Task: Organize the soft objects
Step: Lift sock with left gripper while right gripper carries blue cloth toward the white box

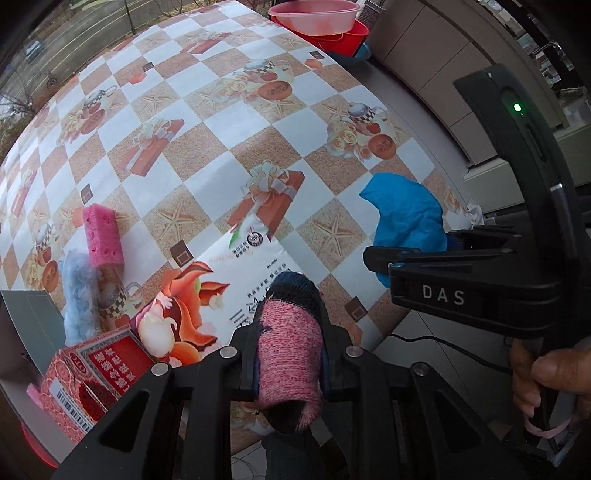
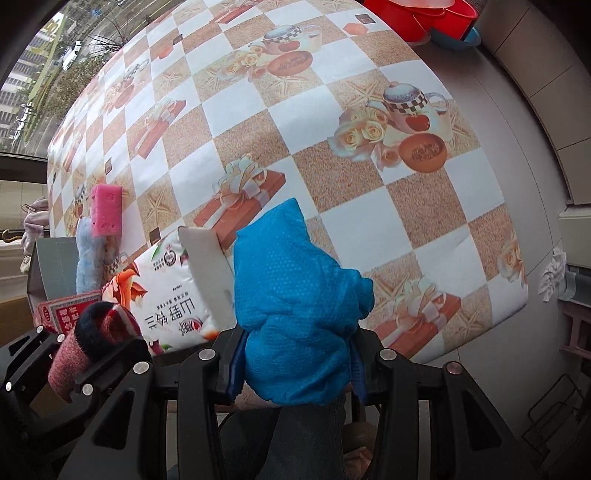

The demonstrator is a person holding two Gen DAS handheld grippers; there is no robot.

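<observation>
My left gripper is shut on a rolled pink knit sock with a dark blue toe, held above the table's near edge; the sock also shows at lower left in the right wrist view. My right gripper is shut on a crumpled blue cloth, which also shows in the left wrist view in front of the right gripper's body. A pink sponge and a fluffy pale blue item lie on the table at the left.
A white snack bag with a fox print lies on the checkered tablecloth. A red printed box sits at the near left corner. Stacked pink and red basins stand at the far edge. A grey cabinet is on the right.
</observation>
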